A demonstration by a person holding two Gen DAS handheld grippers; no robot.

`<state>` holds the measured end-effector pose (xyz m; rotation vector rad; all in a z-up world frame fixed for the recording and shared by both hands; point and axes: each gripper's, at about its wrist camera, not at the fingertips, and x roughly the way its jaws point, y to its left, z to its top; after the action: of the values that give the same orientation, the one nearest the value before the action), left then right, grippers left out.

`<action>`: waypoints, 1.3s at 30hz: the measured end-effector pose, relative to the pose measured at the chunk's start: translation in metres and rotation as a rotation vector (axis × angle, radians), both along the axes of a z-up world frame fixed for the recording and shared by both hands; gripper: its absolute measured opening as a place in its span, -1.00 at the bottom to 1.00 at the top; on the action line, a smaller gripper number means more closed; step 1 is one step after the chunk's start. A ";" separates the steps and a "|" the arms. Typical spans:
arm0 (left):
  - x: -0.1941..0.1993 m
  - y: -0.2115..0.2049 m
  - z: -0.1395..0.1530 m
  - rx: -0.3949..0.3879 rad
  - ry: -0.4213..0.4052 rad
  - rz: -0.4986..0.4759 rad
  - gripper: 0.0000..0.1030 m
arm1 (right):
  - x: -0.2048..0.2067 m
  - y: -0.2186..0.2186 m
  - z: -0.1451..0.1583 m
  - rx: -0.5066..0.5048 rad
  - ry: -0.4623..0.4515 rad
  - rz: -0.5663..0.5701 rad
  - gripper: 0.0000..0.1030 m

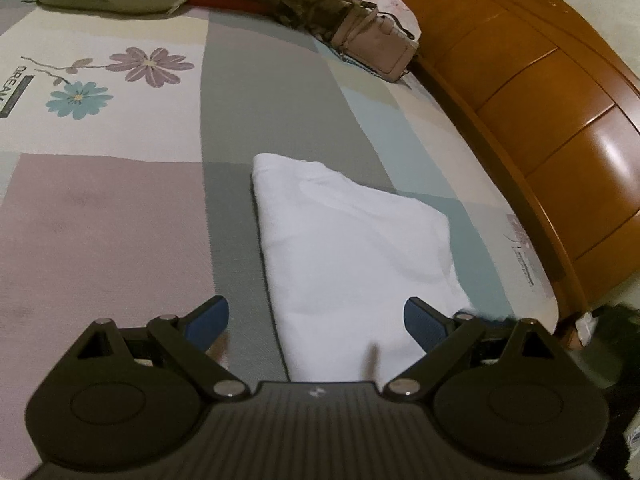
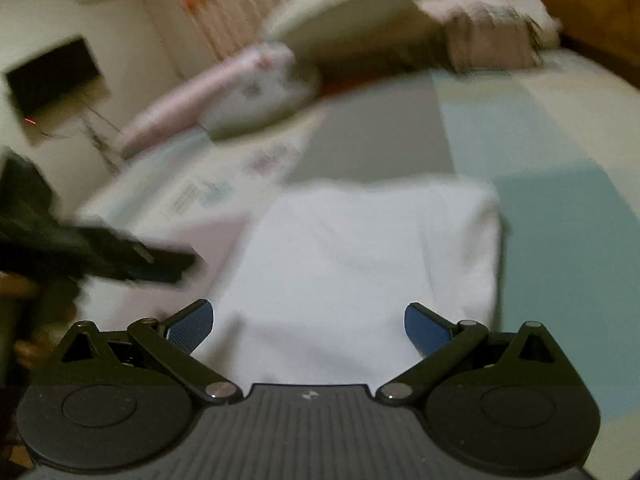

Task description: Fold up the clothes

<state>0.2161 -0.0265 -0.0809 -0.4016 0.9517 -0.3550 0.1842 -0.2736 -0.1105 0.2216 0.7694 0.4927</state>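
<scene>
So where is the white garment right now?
The white garment lies folded on the patchwork bedspread, ahead of both open grippers, left and right; the wooden headboard is to its right.

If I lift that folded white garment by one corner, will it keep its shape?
Probably not. The white garment looks like soft, thin cloth, so a corner lift would likely unfold it. It seems light. Pushed across the bedspread, it would probably bunch rather than slide.

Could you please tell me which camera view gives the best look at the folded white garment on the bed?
The left wrist view shows the folded white garment best: the picture is sharp, so its edges and creases read clearly. The right wrist view shows the same garment larger and more centred, but motion blur smears its outline and folds.
</scene>
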 end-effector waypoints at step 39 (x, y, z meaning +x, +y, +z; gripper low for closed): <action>-0.009 -0.011 0.012 -0.178 -0.062 -0.091 0.82 | -0.018 0.025 0.003 -0.231 -0.073 0.013 1.00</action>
<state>0.2075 -0.0378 -0.0690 -0.5075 0.8828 -0.5349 0.1662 -0.2481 -0.1078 -0.0157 0.7494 0.4176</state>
